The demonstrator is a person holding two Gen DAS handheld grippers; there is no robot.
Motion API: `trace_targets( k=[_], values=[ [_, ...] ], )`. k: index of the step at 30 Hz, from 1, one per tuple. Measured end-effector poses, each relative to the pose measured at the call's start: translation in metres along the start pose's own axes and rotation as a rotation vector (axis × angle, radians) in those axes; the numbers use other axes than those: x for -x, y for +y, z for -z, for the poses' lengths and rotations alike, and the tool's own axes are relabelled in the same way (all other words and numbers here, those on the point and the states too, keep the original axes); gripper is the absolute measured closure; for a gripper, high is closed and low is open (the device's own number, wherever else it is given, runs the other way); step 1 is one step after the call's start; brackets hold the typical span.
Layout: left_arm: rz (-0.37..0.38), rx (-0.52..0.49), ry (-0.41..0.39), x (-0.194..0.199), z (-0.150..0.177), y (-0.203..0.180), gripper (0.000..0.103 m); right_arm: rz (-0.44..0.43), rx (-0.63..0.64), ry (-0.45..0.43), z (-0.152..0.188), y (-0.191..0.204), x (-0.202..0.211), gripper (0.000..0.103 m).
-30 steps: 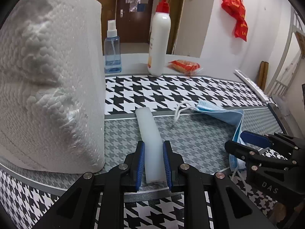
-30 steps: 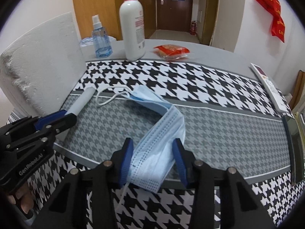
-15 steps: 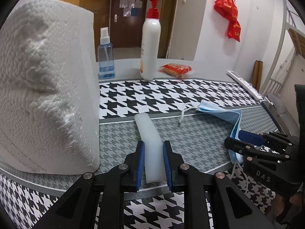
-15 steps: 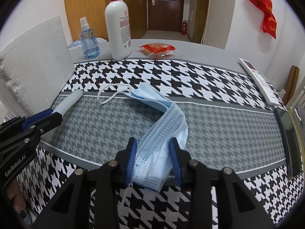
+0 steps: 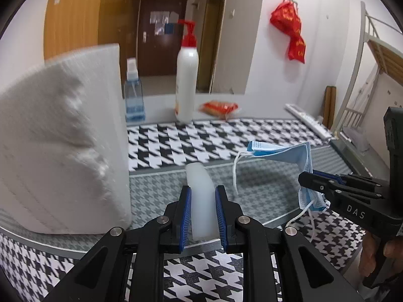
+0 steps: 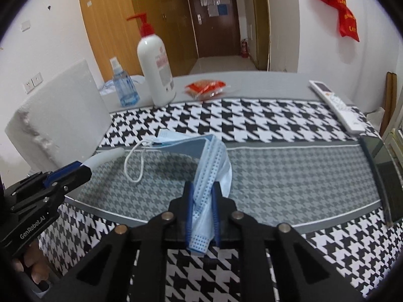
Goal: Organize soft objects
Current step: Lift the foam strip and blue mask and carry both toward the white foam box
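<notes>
A whitish translucent soft strip [image 5: 200, 196] sits between the blue pads of my left gripper [image 5: 202, 196], which is shut on it; its far end curves off the cloth. The strip [image 6: 107, 157] shows beside the left gripper [image 6: 80, 170] in the right wrist view. A blue face mask [image 6: 201, 151] hangs lifted off the grey houndstooth cloth [image 6: 289, 176], its white ear loop dangling. My right gripper [image 6: 202, 196] is closing, and its pads press on the mask's near end. In the left wrist view the right gripper [image 5: 306, 180] pinches the mask [image 5: 284, 154].
A large white paper towel roll [image 5: 60, 138] stands close at the left. A pump bottle [image 5: 186, 75], a blue spray bottle [image 5: 133, 98] and a red snack packet [image 5: 219, 107] sit at the back. A remote control [image 6: 337, 105] and a dark phone [image 6: 382, 171] lie at the right edge.
The right gripper has closed on the mask and lifted it, so the mask now hangs above the cloth. The left gripper has risen a little with the strip.
</notes>
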State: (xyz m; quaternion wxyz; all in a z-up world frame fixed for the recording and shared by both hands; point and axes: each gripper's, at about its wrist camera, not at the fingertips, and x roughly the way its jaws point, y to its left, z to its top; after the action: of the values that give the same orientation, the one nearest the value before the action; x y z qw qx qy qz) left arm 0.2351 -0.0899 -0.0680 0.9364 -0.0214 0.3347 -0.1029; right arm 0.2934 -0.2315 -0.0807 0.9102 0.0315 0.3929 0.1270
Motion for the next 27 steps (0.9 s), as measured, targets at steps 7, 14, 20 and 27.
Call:
trace_targets(
  k=[7, 14, 20, 27],
  values=[
    [-0.006, -0.017, -0.054, 0.02, -0.005, -0.002, 0.082, -0.01, 0.014, -0.056, -0.005, 0.006, 0.023, 0.086],
    [-0.019, -0.034, -0.09, 0.035, -0.008, -0.001, 0.082, -0.014, 0.008, -0.102, -0.011, 0.01, 0.039, 0.086],
    [-0.023, -0.051, -0.117, 0.042, -0.012, -0.001, 0.082, -0.015, 0.007, -0.134, -0.015, 0.013, 0.048, 0.086],
    [-0.032, -0.064, -0.15, 0.054, -0.021, 0.002, 0.082, -0.019, -0.004, -0.177, -0.02, 0.016, 0.058, 0.086]
  ],
)
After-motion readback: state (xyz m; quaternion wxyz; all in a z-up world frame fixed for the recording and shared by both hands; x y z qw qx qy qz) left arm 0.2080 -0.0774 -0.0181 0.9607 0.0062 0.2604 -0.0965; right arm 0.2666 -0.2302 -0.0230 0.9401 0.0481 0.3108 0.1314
